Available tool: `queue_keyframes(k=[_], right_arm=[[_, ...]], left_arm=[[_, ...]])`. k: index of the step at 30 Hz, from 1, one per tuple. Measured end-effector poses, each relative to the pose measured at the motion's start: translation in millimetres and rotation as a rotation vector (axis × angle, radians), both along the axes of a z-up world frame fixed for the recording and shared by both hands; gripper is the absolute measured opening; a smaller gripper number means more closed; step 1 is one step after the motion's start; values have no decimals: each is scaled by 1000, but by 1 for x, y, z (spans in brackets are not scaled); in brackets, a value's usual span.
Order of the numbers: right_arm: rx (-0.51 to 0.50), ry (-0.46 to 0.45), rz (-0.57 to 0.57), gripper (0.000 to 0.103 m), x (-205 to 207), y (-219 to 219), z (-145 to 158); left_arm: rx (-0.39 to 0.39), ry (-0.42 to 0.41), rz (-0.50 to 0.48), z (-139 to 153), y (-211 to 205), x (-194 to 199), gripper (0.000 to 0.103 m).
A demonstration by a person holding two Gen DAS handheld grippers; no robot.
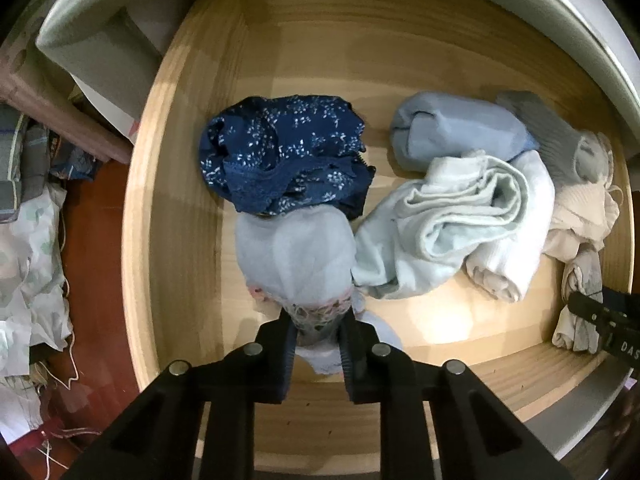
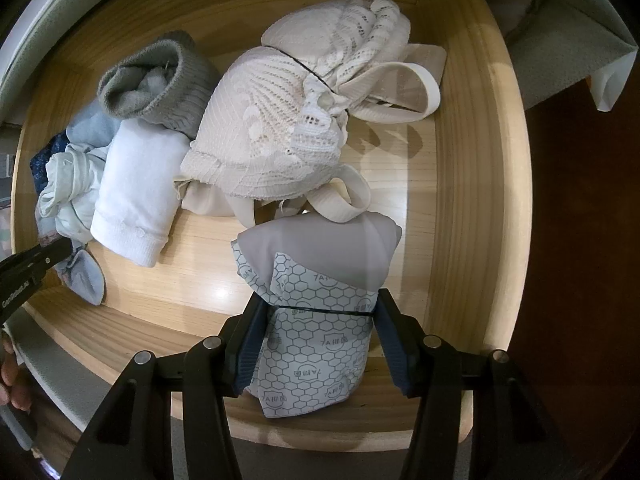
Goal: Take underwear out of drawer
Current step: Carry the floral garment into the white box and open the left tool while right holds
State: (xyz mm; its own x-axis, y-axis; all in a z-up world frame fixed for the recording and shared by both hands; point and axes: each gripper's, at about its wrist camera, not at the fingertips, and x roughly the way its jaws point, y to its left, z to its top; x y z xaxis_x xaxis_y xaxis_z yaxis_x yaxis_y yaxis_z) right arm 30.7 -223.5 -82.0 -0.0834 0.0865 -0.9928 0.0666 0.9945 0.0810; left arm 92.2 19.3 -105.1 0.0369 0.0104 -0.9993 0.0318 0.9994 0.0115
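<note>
Two grippers, each clamping one garment: left gripper (image 1: 318, 330) on pale-blue underwear (image 1: 296, 256); right gripper (image 2: 320, 312) on hexagon-print underwear (image 2: 316, 344)

In the drawer (image 1: 184, 184), the patterned underwear (image 1: 286, 154) lies toward the left, with the sheer underwear (image 1: 296, 256) touching its near edge. To their right sits a heap of folded pieces (image 1: 460, 216). Further right lie the rolled socks (image 2: 160, 84), then the lace bra (image 2: 288, 128), and nearest, the hexagon-print underwear (image 2: 316, 340).

Left of the pale cabinet (image 1: 100, 52) you'll see red-brown floor (image 1: 96, 216) strewn with crumpled cloth (image 1: 28, 248) (cords tangled in).
</note>
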Motion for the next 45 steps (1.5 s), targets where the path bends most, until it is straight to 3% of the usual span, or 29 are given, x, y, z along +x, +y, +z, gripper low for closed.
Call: queue_keyframes(k=[24, 32, 45], right_arm=[[15, -24, 15, 49, -4, -4, 0], [17, -27, 20, 49, -7, -3, 2], [7, -27, 25, 49, -8, 1, 1]], left_arm=[[8, -147, -21, 69, -1, -29, 18], [-13, -295, -47, 132, 0, -29, 18], [-29, -642, -61, 277, 10, -12, 18]])
